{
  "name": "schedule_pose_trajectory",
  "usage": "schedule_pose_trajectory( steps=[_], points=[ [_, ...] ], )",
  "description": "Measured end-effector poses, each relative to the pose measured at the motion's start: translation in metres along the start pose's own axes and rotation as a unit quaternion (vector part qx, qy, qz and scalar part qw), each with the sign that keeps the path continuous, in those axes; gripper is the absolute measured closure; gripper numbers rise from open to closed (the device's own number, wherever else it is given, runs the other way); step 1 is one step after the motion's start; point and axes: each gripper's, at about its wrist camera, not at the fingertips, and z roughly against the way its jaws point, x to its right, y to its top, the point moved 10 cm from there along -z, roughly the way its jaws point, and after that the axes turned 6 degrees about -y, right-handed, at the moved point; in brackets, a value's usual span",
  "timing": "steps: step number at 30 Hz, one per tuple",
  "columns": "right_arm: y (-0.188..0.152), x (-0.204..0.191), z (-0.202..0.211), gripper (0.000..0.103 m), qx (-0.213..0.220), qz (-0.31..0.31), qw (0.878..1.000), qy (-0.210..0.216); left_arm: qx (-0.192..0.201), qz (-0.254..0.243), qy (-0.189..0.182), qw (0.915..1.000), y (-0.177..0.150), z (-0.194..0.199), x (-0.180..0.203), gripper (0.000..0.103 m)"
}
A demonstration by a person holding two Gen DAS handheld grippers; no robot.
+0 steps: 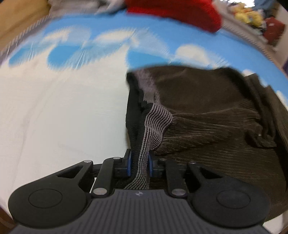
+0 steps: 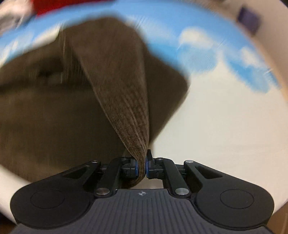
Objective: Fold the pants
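Dark brown corduroy pants (image 1: 207, 111) lie on a sheet printed with blue sky and white clouds. Their striped elastic waistband (image 1: 154, 124) runs down into my left gripper (image 1: 140, 162), which is shut on it, blue pads pressing both sides. In the right wrist view the same brown pants (image 2: 45, 117) spread to the left, and a ribbed fold (image 2: 124, 108) rises from them into my right gripper (image 2: 142, 164), shut on that fold. Both grippers point steeply down at the bed. The cloth under each gripper body is hidden.
The cloud-print sheet (image 1: 63, 108) stretches pale to the left of the pants. A red garment (image 1: 180, 12) lies at the far edge, with yellow soft toys (image 1: 248, 15) and dark red items at the back right. The right wrist view shows a dark purple square (image 2: 249, 18) on a pale surface.
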Motion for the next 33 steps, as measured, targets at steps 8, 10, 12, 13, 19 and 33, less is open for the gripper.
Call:
schedule_pose_trajectory(
  steps=[8,10,12,13,19,33],
  points=[
    [0.036,0.014,0.060,0.070,0.153,-0.059,0.984,0.063,-0.055,0.039,0.008,0.9977,-0.008,-0.019,-0.018,0.068],
    [0.046,0.024,0.069,0.063,0.190,-0.076,0.978,0.048,-0.060,0.045,0.009,0.9972,-0.008,-0.023,-0.014,0.064],
    [0.056,0.027,0.069,0.061,0.210,-0.087,0.973,0.036,-0.067,0.045,0.013,0.9967,-0.009,-0.028,-0.013,0.063],
    [0.059,0.024,0.066,0.061,0.213,-0.089,0.972,0.031,-0.069,0.043,0.016,0.9965,-0.009,-0.032,-0.013,0.062],
    [0.090,-0.017,0.039,0.058,0.214,-0.014,0.977,0.003,-0.079,0.017,0.027,0.9964,-0.012,-0.040,-0.011,0.050],
    [0.114,-0.108,-0.035,0.052,0.153,0.187,0.963,-0.117,-0.091,-0.007,0.030,0.9954,-0.009,-0.053,-0.009,0.031]
  ],
)
